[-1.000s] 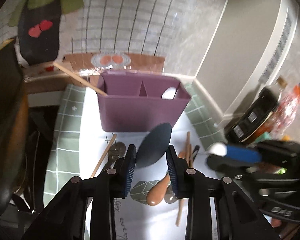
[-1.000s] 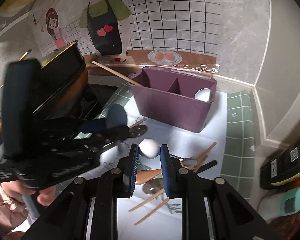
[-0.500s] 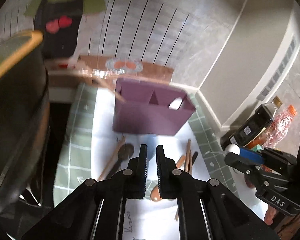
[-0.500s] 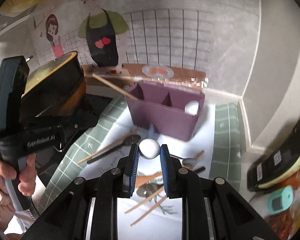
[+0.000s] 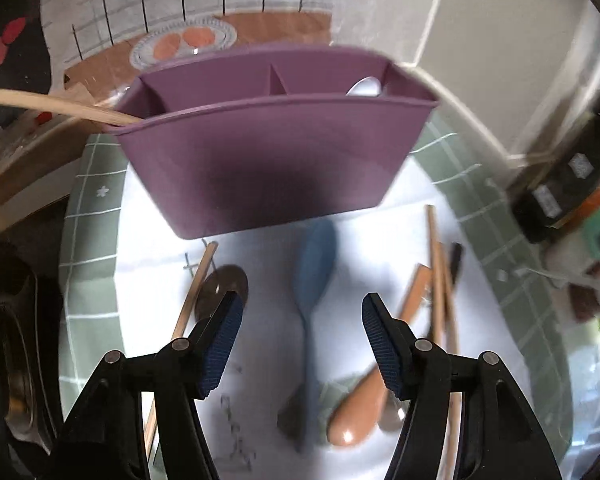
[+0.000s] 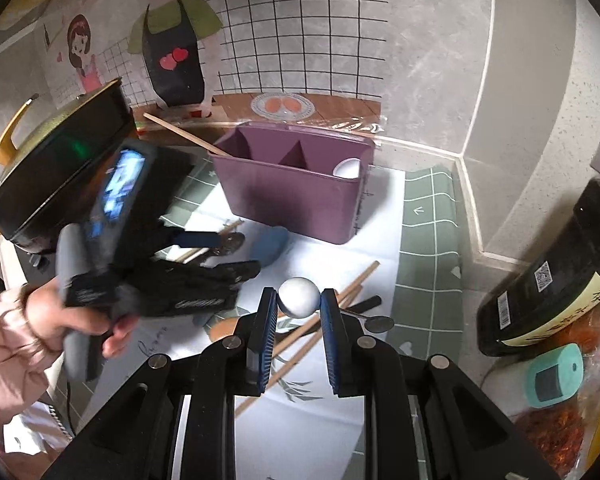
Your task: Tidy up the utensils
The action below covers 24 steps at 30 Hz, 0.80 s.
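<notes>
My left gripper (image 5: 303,308) hangs low over the white mat with its jaws opening wide. A blue spoon (image 5: 314,276) lies on the mat in the gap between the fingers, and neither pad touches it. Just beyond stands the purple caddy (image 5: 276,152), with a chopstick (image 5: 60,106) in its left compartment and a white spoon (image 5: 365,87) in its right one. My right gripper (image 6: 299,300) is shut on the round end of another white spoon (image 6: 299,295), held above the mat in front of the caddy (image 6: 292,200). A hand (image 6: 80,320) carries the left gripper (image 6: 188,280).
A brown wooden spoon (image 5: 364,412), loose chopsticks (image 5: 440,300) and a dark metal spoon (image 5: 224,284) lie on the mat. A black pot (image 6: 60,160) stands at the left. At the right are a dark bottle (image 6: 548,280) and a teal device (image 6: 554,376).
The left gripper had the blue spoon between its fingers, then shut empty, and now stands wide open, lower and nearer the caddy. The spoon lies on the mat. The right keeps its white spoon.
</notes>
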Tool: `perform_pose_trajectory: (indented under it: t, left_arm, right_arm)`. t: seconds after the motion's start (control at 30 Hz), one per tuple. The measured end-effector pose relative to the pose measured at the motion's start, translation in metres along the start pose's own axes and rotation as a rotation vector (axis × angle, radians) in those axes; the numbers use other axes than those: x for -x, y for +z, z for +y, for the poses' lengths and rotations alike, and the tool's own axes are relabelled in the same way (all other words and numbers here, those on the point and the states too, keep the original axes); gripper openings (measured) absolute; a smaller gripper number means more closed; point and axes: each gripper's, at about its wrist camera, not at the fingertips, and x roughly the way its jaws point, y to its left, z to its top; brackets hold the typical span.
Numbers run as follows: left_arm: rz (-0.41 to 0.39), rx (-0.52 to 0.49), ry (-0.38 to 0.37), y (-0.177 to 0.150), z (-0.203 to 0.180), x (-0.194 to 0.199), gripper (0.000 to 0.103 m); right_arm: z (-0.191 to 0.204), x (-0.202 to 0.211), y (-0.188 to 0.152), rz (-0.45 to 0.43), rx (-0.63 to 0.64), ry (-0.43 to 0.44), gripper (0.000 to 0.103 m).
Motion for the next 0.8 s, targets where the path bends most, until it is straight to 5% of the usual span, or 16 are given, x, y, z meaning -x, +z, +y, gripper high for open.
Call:
perform_pose_trajectory:
  t: [0.2, 0.37, 0.5, 0.8]
  left_arm:
    - [0.068, -0.002, 0.032, 0.015, -0.004, -0.037, 0.061]
    - [0.045, 0.031, 0.07, 0.023, 0.001, -0.045, 0.054]
    - [0.016, 0.016, 0.088, 0.021, 0.001, -0.044, 0.035]
    - [-0.026, 0.023, 0.102, -0.001, 0.007, -0.021, 0.034]
  right_arm:
    - [-0.008, -0.009, 0.001, 0.013, -0.005, 0.012, 0.019]
    - [-0.009, -0.014, 0.005, 0.015, 0.001, 0.02, 0.019]
    - [-0.01, -0.019, 0.007, 0.02, 0.0, 0.027, 0.019]
    - [-0.001, -0.026, 0.011, 0.028, 0.016, 0.042, 0.019]
